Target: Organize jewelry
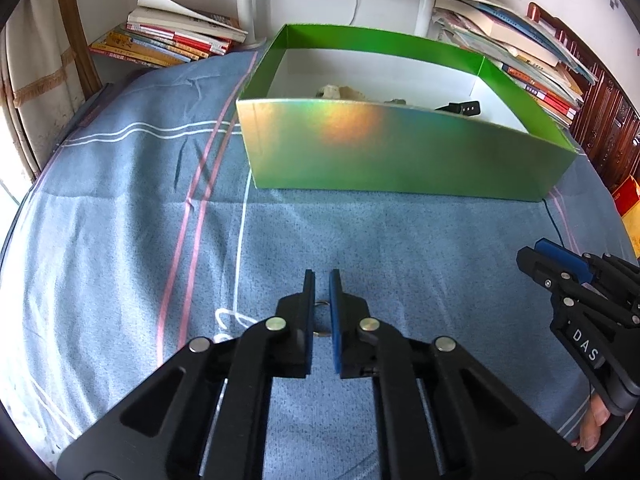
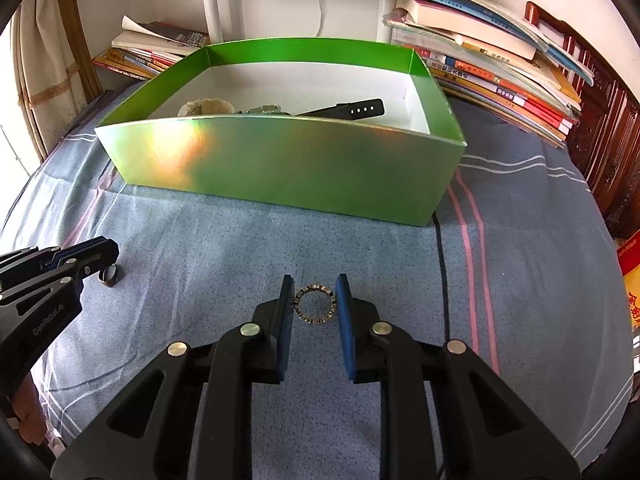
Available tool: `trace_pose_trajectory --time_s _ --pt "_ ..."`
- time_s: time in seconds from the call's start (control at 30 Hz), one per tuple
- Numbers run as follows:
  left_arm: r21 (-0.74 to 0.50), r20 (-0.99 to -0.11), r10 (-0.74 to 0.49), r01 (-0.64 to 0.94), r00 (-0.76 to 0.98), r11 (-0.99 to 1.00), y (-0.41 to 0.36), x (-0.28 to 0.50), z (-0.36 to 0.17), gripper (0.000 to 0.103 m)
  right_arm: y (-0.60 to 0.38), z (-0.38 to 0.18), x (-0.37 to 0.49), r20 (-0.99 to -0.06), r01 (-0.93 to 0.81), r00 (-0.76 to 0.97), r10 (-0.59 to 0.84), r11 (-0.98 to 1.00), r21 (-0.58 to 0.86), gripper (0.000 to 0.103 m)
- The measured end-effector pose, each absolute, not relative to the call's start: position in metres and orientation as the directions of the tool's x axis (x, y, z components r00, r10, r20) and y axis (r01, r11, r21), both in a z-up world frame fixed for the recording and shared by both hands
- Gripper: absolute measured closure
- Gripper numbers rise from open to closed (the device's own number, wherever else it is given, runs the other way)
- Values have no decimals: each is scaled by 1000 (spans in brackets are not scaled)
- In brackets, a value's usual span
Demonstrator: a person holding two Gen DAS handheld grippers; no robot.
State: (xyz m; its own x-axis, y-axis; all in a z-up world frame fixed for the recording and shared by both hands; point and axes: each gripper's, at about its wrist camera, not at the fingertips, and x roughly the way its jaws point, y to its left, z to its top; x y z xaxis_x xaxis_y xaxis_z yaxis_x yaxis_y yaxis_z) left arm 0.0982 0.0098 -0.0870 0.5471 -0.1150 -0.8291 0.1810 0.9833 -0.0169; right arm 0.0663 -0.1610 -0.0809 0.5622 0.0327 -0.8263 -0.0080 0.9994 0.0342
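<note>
A green box stands on the blue cloth; it holds a black watch strap, a pale bracelet and other pieces. My left gripper is shut on a small silver ring, which also shows in the right wrist view hanging at the left gripper's tips. My right gripper is open, its fingers on either side of a beaded ring that lies flat on the cloth. The right gripper shows in the left wrist view.
Book stacks lie behind the box at left and right. A white lamp pole stands behind. A black cable runs along the cloth right of the box. A dark wooden cabinet is at right.
</note>
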Motion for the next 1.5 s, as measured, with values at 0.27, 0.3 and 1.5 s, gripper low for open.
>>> trace_pose_trajectory --time_s 0.27,0.3,1.5 --pt "-14 -830 -113 181 547 983 16 99 -91 61 -161 -88 67 -839 1 543 37 999 44 82" --pt "-14 -831 -112 181 545 983 17 100 -92 61 -161 -88 67 -838 1 544 40 999 48 82" --pt "48 -809 -129 283 573 958 5 75 -98 82 -165 -88 60 -825 -2 563 48 998 57 82"
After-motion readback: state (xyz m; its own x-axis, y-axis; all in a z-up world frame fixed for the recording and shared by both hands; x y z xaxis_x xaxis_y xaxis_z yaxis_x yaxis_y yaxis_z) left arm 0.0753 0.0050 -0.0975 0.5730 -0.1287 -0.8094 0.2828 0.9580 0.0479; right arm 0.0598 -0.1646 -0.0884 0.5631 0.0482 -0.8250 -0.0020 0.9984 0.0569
